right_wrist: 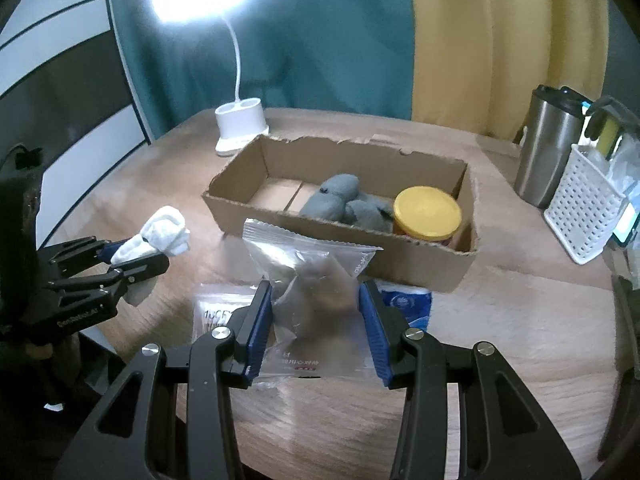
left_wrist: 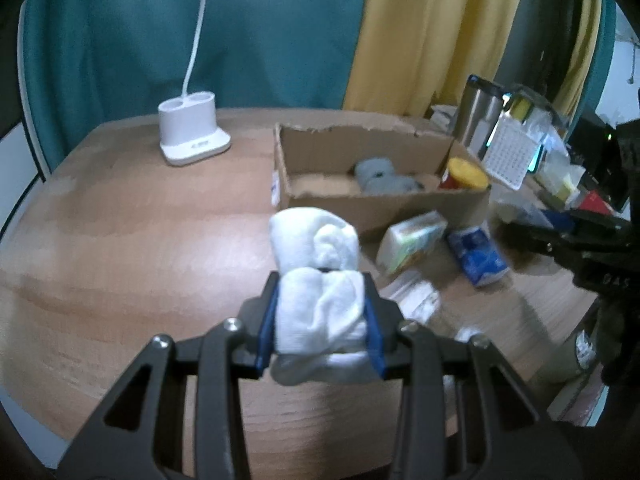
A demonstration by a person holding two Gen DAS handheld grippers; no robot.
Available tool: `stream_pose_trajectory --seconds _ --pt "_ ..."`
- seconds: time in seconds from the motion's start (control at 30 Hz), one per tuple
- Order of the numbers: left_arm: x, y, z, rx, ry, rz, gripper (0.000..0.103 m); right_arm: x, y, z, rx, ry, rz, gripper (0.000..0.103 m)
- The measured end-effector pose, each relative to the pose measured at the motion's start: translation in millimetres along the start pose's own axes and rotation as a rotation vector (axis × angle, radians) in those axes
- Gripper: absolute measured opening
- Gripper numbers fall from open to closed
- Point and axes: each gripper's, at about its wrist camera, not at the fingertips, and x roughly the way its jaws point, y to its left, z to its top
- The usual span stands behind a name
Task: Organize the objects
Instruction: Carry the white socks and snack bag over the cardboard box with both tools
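A desk lamp (right_wrist: 240, 128) stands at the table's far left. L gripper (left_wrist: 322, 312) has its fingers clamped on rolled white socks (left_wrist: 316, 280), lifted clear of the wooden table (left_wrist: 120, 240). Centre: an open cardboard box (right_wrist: 400, 268) w/ grey socks (right_wrist: 344, 200) and a yellow-lidded jar (right_wrist: 426, 208) inside. R gripper (right_wrist: 316, 320) pinches a clear snack bag (right_wrist: 308, 280) just in front of the box. Best approach, likely: carry each item over the box's near wall, lower into the empty left end, then let go.
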Motion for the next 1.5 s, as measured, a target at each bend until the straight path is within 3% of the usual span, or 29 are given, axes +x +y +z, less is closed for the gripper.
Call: stream_pose_trajectory --seconds 0.37,0.8,1.5 --pt "-11.4 -11.2 31.8 0.013 -0.060 -0.015 0.038 -15.1 -15.5 11.8 0.018 -0.042 -0.010 0.046" --pt "4.6 -22.5 65.3 0.035 -0.070 -0.039 0.038 -19.4 -36.6 32.2 0.035 -0.078 -0.028 0.046" --pt "63.5 -18.5 99.7 0.001 -0.013 -0.065 0.038 16.5 -67.7 74.0 0.041 -0.041 -0.043 0.046"
